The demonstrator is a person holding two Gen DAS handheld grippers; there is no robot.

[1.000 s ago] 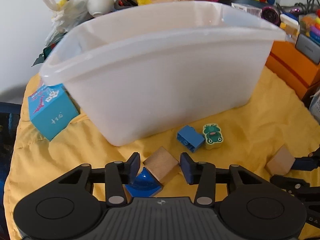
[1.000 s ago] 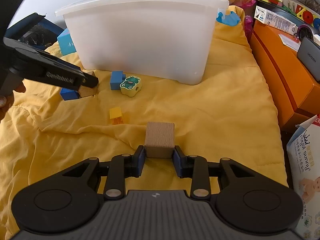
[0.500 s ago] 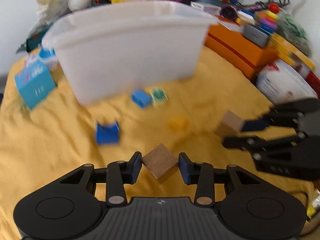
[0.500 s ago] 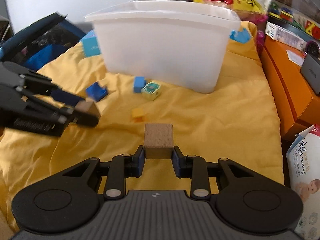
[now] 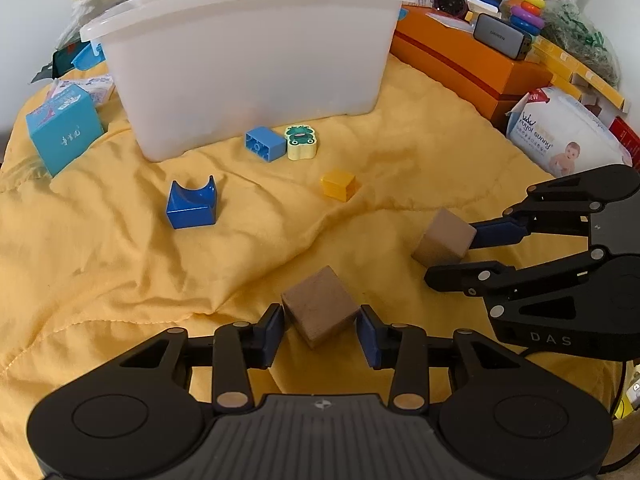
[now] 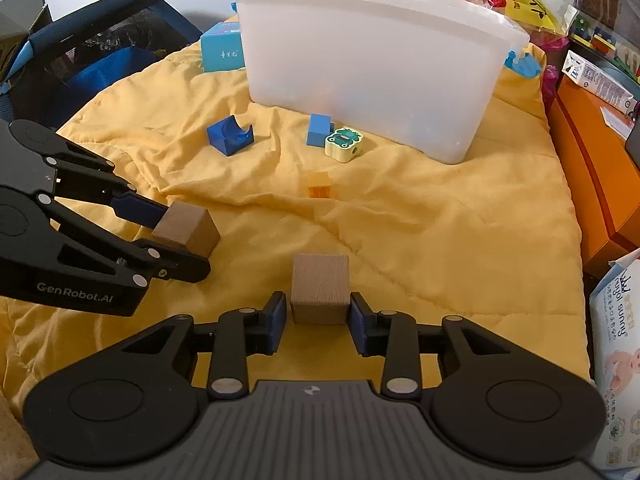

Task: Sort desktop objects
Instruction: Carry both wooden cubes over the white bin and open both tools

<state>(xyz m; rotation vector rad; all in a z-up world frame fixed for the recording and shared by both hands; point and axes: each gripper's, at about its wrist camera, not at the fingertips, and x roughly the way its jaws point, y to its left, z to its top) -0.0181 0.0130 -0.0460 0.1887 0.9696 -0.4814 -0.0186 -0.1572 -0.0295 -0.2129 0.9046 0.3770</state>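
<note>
My left gripper (image 5: 320, 330) is shut on a dark wooden cube (image 5: 319, 311), held corner-on above the yellow cloth (image 5: 120, 272). My right gripper (image 6: 317, 318) is shut on a pale wooden cube (image 6: 319, 288). Each shows in the other view: the right gripper (image 5: 452, 254) with the pale cube (image 5: 443, 242), the left gripper (image 6: 182, 240) with the dark cube (image 6: 186, 229). A white plastic bin (image 5: 248, 64) stands at the back. On the cloth lie a notched blue block (image 5: 191, 205), a light blue brick (image 5: 265, 144), a frog block (image 5: 301, 142) and a small yellow block (image 5: 339, 185).
A turquoise box (image 5: 64, 132) sits left of the bin. Orange boxes (image 5: 460, 60) and a wipes pack (image 5: 568, 136) line the right side, with toys behind. A dark blue bag (image 6: 92, 52) lies off the cloth's left edge.
My left gripper has pulled back from the bin with the dark cube, leaving the notched blue block on the cloth. Both grippers now sit closer together. The right one still holds its cube.
</note>
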